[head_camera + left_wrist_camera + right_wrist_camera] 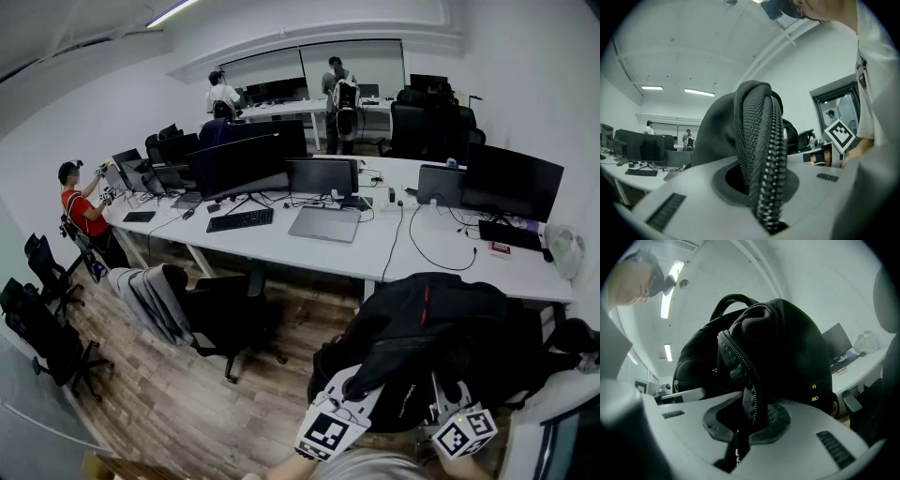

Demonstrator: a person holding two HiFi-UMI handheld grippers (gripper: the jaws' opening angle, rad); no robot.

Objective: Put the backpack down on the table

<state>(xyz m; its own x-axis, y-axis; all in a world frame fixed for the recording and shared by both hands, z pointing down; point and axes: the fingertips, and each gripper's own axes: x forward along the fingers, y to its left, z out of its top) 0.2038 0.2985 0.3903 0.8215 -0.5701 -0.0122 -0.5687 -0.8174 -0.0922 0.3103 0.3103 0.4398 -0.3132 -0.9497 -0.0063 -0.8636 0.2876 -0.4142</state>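
Observation:
A black backpack with a red stripe hangs in the air just short of the near edge of the long white table, at its right end. Both grippers hold it from below in the head view. My left gripper is shut on a zippered edge of the backpack; in the left gripper view the left gripper pinches that fold. My right gripper is shut on another zippered edge, which runs down between the jaws of the right gripper. The backpack's bulk fills that view.
The table bears monitors, a keyboard, a closed laptop, cables and a white bag at the far right. A chair draped with a grey jacket stands left of me. A seated person and several others are farther off.

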